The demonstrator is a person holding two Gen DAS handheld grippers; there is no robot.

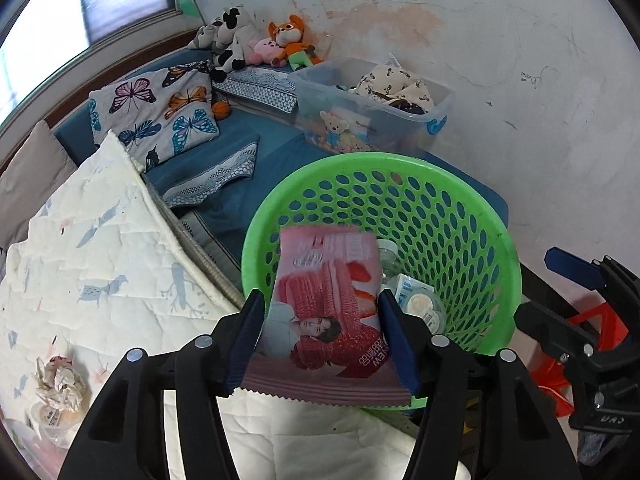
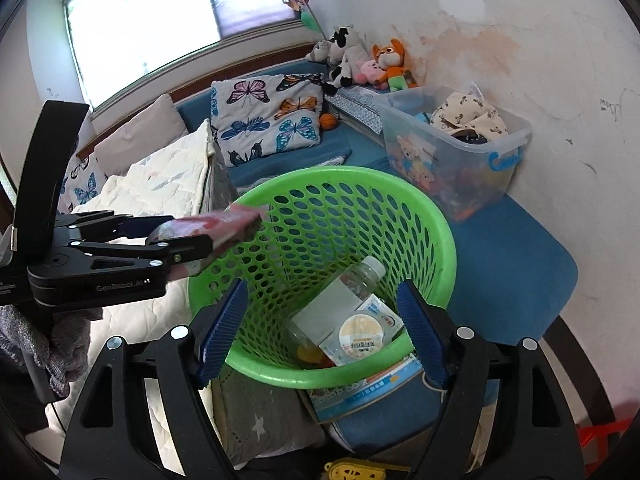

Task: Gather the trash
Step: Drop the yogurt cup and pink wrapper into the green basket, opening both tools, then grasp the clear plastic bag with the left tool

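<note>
A green perforated basket (image 1: 452,208) stands on the blue mattress; it also shows in the right wrist view (image 2: 320,200). My left gripper (image 1: 322,312) is shut on a pink snack wrapper (image 1: 324,304) and holds it over the basket's near rim; the wrapper shows from the side in the right wrist view (image 2: 224,226). Inside the basket lie a clear plastic bottle (image 2: 352,284) and a round lidded cup (image 2: 362,334). My right gripper (image 2: 324,312) is open and empty, its fingers on either side of the basket's near rim. A crumpled tissue (image 1: 60,380) lies on the white quilt.
A clear storage bin (image 2: 460,152) with toys and clothes stands behind the basket by the wall. Butterfly pillows (image 2: 268,116) and plush toys (image 2: 360,60) lie at the back. A white quilt (image 1: 100,260) covers the left. A blue packet (image 2: 368,388) lies under the basket's front.
</note>
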